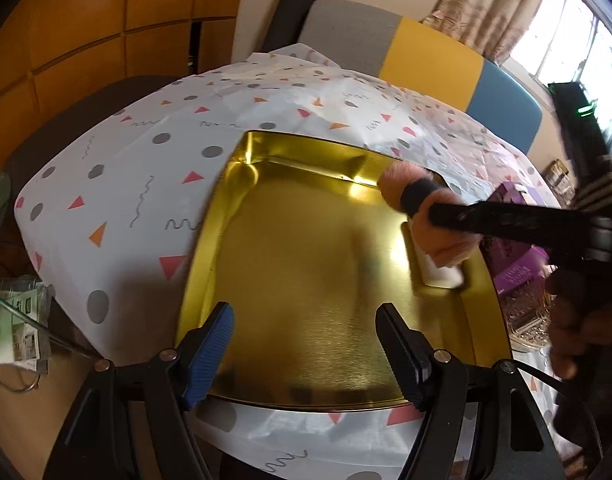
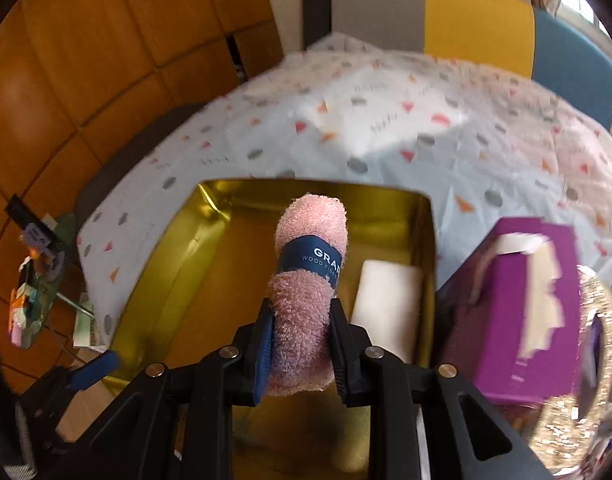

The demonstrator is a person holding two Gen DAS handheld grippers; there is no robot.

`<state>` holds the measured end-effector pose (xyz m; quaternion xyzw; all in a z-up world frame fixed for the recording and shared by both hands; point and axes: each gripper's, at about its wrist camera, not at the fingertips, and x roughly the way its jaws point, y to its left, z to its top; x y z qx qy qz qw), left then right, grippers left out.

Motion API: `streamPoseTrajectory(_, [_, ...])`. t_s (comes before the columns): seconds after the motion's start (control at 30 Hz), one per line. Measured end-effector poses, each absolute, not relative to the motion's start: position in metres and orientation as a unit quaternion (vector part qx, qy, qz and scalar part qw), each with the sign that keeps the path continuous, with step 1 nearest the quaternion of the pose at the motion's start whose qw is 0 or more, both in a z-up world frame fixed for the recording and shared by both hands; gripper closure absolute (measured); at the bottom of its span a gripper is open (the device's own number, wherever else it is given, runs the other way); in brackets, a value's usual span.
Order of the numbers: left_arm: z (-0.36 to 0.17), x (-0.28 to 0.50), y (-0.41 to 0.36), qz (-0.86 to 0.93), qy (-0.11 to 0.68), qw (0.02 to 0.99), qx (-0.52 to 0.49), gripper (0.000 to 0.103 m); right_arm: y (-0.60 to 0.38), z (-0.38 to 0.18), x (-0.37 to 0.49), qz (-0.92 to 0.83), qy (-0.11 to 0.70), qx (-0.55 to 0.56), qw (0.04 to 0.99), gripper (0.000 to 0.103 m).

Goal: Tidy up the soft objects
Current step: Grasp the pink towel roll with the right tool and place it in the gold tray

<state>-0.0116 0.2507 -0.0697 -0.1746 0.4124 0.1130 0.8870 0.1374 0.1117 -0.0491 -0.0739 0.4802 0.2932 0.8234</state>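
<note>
Here the right gripper has its fingers closed on a rolled pink towel with a blue band, held over the gold tray, probably to lay it beside the white sponge by the tray's right wall. The left gripper hangs open and empty over the tray's near edge, perhaps ready to steady it on the patterned surface.
</note>
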Motion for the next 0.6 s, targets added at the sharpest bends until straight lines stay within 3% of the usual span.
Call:
streamPoseTrajectory(0.23, [-0.067, -0.014, 0.254, 0.121, 0.406, 0.890, -0.169, 0.029, 0.123, -0.076, 0.151, 0.257, 0.496, -0.087, 0.825, 0.071])
streamPoseTrajectory(0.33, [-0.065, -0.014, 0.252, 0.120, 0.403, 0.892, -0.166, 0.029, 0.114, -0.072, 0.149, 0.256, 0.489, -0.078, 0.830, 0.064])
streamPoseTrajectory(0.6, [-0.058, -0.016, 0.243, 0.117, 0.396, 0.898, -0.154, 0.028, 0.089, -0.045, 0.127, 0.263, 0.446, -0.073, 0.852, 0.063])
